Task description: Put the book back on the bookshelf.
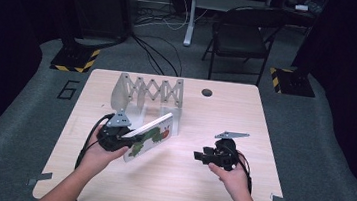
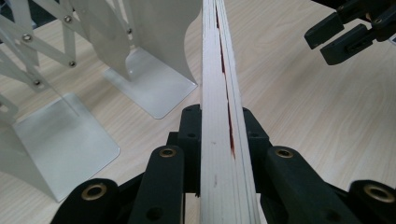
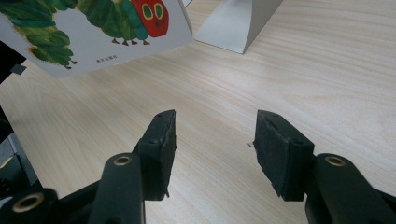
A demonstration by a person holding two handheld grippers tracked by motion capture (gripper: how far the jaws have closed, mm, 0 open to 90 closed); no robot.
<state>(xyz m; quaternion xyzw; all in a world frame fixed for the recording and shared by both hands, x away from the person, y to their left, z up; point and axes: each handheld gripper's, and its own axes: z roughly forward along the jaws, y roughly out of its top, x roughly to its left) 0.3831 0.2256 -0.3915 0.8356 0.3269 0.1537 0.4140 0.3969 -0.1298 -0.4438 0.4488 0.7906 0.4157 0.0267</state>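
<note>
One book, one rack slot to hit

Left gripper [image 1: 121, 137] is clamped tight on the picture book [image 1: 151, 136], held tilted above the table just in front of the metal book rack [image 1: 148, 93]; best to stand it upright before sliding between dividers. Right gripper [image 3: 214, 140] sits wide open, holding nothing, near the book.

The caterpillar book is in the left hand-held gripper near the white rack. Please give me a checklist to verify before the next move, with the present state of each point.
1. Left hand-held gripper shut on the book: ok, jaws press both covers.
2. Book off the table: ok, it is held tilted above the wood.
3. Folding rack upright with plates apart: ok.
4. Slot ahead of the book's edge free: ok, bare base plate.
5. Right hand-held gripper open and holding nothing: ok.
6. Slot wide enough for the book: cannot tell.
</note>
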